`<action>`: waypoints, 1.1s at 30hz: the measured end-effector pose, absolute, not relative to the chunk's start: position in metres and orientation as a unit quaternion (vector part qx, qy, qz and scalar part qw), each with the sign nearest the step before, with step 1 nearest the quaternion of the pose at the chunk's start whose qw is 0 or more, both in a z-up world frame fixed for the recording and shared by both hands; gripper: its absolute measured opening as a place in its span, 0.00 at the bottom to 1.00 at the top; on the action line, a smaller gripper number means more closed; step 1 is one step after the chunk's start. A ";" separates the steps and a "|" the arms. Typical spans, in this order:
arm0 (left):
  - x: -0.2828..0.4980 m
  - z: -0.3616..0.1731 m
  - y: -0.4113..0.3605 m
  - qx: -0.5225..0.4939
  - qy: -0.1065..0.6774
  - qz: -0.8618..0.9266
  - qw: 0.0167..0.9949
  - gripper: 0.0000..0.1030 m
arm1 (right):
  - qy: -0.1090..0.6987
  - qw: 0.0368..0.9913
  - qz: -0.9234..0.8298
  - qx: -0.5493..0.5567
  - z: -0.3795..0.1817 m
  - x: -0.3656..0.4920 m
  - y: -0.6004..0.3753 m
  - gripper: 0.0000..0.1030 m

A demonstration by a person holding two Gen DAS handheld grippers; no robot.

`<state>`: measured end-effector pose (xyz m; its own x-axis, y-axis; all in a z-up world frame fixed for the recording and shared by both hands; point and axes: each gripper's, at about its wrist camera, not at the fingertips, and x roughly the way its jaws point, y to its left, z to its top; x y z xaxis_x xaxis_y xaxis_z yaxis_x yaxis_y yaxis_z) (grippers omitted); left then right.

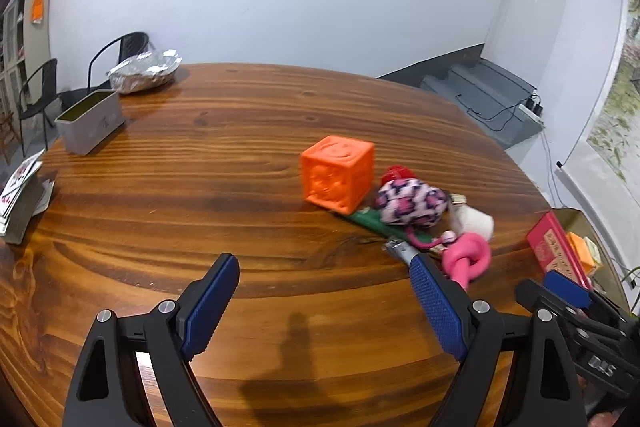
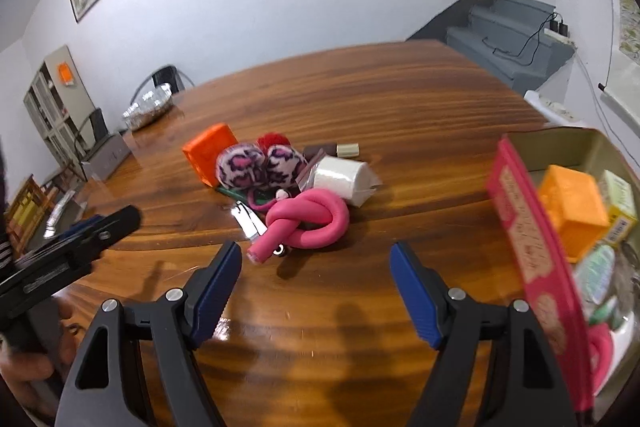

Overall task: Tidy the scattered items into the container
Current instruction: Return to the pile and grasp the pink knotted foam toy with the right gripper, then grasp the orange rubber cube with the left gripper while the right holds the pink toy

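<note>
Clutter sits heaped on the wooden table [image 2: 400, 99] ahead of you: an orange embossed cube [image 1: 338, 173], a pink leopard-print plush [image 2: 260, 167], a knotted pink foam tube [image 2: 306, 223], a white roll in clear wrap [image 2: 340, 179], and a metal clip [image 2: 248, 221] just beside the tube. Your left gripper [image 1: 324, 301] hovers over bare wood with its fingers spread wide and empty; the pile lies ahead of its right finger. Your right gripper [image 2: 316, 287] is likewise released, holding nothing, with the knotted tube just beyond its fingertips. The container [image 2: 560, 143] stands at the table's right edge, already holding an orange block [image 2: 572, 211] and small boxes, a pink-red printed lid [image 2: 528, 239] propped against its near side.
</note>
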<state>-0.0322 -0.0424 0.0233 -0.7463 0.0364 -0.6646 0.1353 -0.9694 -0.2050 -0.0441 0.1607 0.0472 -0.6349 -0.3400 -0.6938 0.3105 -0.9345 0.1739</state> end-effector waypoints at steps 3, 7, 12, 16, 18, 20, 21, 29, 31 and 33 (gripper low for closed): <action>-0.032 0.020 -0.049 0.360 0.124 -0.924 0.030 0.86 | -0.019 0.182 -0.895 0.406 0.036 -0.059 0.152 0.77; -0.032 0.017 -0.053 0.365 0.129 -0.922 0.033 0.86 | -0.016 0.184 -0.887 0.424 0.025 -0.076 0.143 0.77; -0.035 0.014 -0.053 0.369 0.125 -0.920 0.034 0.86 | -0.006 0.176 -0.885 0.432 0.016 -0.096 0.136 0.77; -0.038 0.010 -0.051 0.374 0.117 -0.919 0.034 0.86 | -0.004 0.180 -0.883 0.433 0.013 -0.102 0.138 0.74; -0.041 0.007 -0.050 0.378 0.114 -0.918 0.034 0.86 | 0.000 0.188 -0.883 0.431 0.015 -0.096 0.140 0.65; -0.044 0.004 -0.049 0.382 0.111 -0.917 0.030 0.86 | 0.010 0.190 -0.882 0.431 0.017 -0.090 0.141 0.65; -0.045 0.002 -0.048 0.384 0.111 -0.916 0.029 0.86 | 0.013 0.194 -0.881 0.432 0.018 -0.086 0.143 0.65; -0.075 0.010 -0.049 0.369 0.127 -0.920 0.012 0.86 | -0.009 0.190 -0.876 0.443 0.017 -0.068 0.168 0.65; -0.087 0.015 -0.048 0.358 0.122 -0.926 0.004 0.86 | -0.012 0.185 -0.878 0.442 0.017 -0.066 0.173 0.65; -0.099 0.017 -0.047 0.349 0.113 -0.930 -0.011 0.86 | -0.011 0.187 -0.879 0.439 0.017 -0.063 0.175 0.66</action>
<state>-0.0989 -0.0470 0.0170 -0.7568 0.0982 -0.6463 0.0588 -0.9744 -0.2169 -0.0631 0.1755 0.0168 -0.5439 -0.3380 -0.7681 0.3191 -0.9298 0.1832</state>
